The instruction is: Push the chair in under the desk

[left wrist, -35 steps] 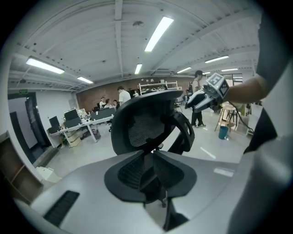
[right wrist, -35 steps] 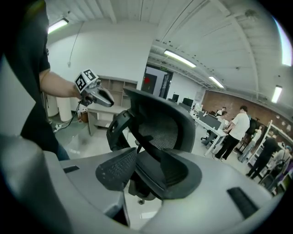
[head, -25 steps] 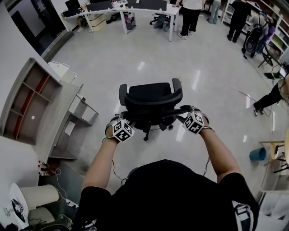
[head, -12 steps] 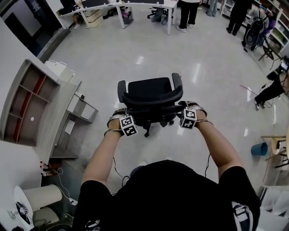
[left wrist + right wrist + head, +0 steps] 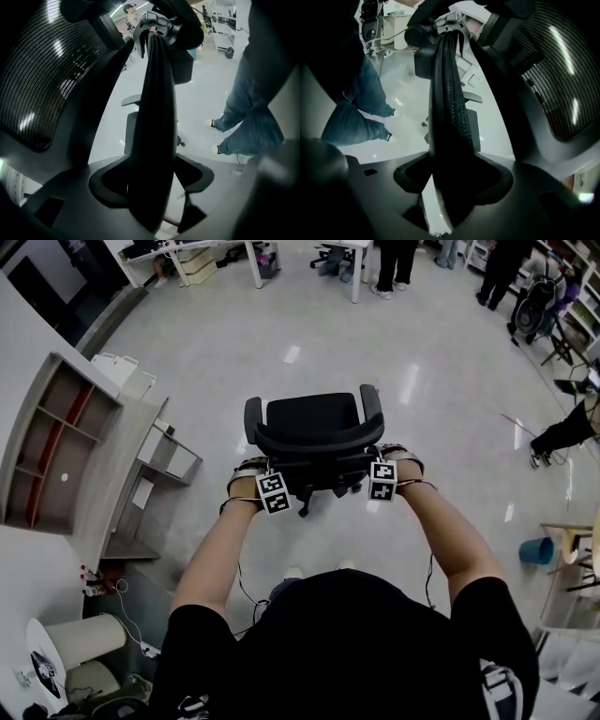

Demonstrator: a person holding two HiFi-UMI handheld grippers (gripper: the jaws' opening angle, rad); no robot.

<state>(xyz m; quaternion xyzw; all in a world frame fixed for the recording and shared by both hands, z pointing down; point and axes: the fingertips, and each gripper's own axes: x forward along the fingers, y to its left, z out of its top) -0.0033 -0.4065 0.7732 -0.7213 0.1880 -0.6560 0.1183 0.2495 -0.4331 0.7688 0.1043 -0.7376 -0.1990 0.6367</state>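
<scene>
Glossy pale grey flooring (image 5: 441,362) fills most of my head view, with white desks (image 5: 253,249) far off along the top edge and a grey open shelf unit (image 5: 56,442) at the left. I see the black mesh-backed office chair (image 5: 314,432) standing out on the open floor, well apart from those desks, its backrest turned towards me.

My left gripper (image 5: 251,470) sits low behind the chair's left side and my right gripper (image 5: 394,458) behind its right side, both angled steeply down. In the left gripper view a black bar of the chair's back frame (image 5: 157,117) runs up between the jaws, beside the mesh backrest (image 5: 42,79). The right gripper view shows a matching textured black bar (image 5: 450,103) between its jaws. Both pairs of jaws have just been opening and now stand wide, released, with the bars lying in the gaps rather than clamped.

Blue-jeaned legs (image 5: 253,117) stand just behind the chair.
</scene>
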